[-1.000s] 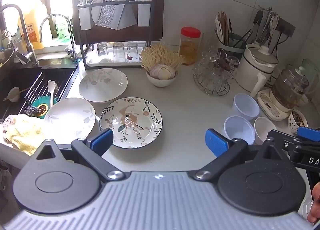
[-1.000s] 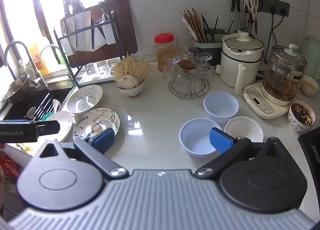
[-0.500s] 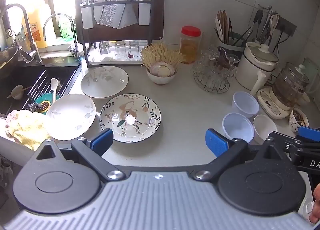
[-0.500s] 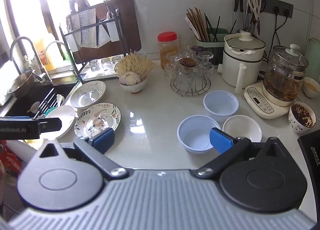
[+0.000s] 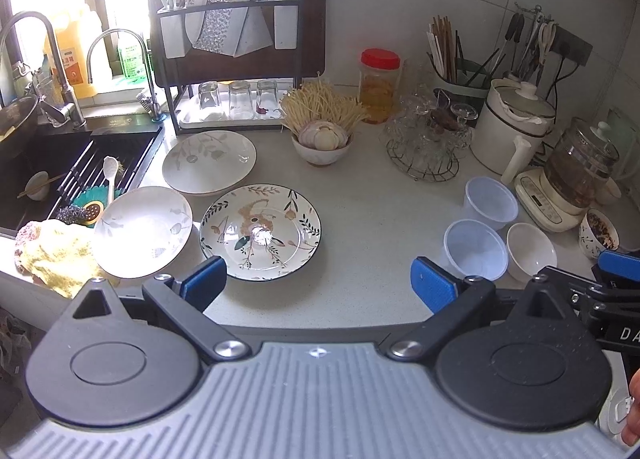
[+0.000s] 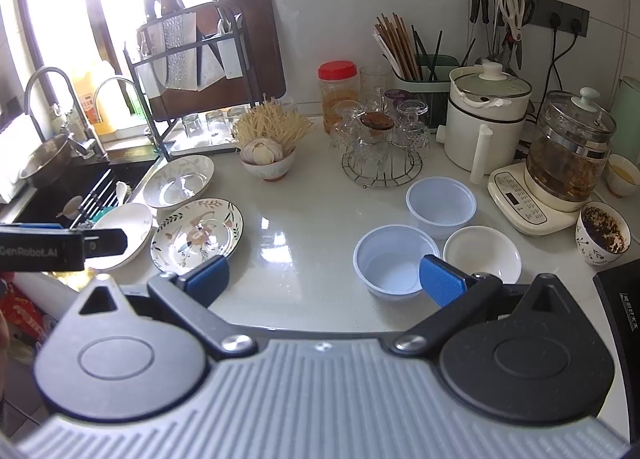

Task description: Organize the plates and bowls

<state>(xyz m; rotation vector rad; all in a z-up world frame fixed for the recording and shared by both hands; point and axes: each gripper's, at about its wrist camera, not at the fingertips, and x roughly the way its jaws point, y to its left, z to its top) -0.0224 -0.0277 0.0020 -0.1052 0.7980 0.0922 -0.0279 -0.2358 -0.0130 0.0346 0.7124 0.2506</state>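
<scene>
Three plates lie at the counter's left: a floral plate (image 5: 260,233) (image 6: 197,235), a white plate (image 5: 143,231) (image 6: 122,237) by the sink, and a deeper leaf-patterned plate (image 5: 209,161) (image 6: 178,181) behind them. At the right stand two translucent plastic bowls (image 5: 475,249) (image 6: 396,261), (image 5: 491,202) (image 6: 441,206) and a small white bowl (image 5: 531,251) (image 6: 482,253). My left gripper (image 5: 318,283) is open and empty, above the counter's front edge, near the floral plate. My right gripper (image 6: 324,279) is open and empty, its right finger over the near plastic bowl.
A sink (image 5: 60,163) lies far left with a yellow cloth (image 5: 54,255) at its corner. A dish rack (image 5: 236,59), a bowl of garlic and noodles (image 5: 322,143), a glass stand (image 5: 426,139), a white cooker (image 5: 510,127), a kettle (image 5: 576,171) and a patterned cup (image 6: 602,233) line the back and right.
Both grippers have drawn back and risen slightly, so the counter shows a little farther away. Nothing on the counter has moved; both stay open.
</scene>
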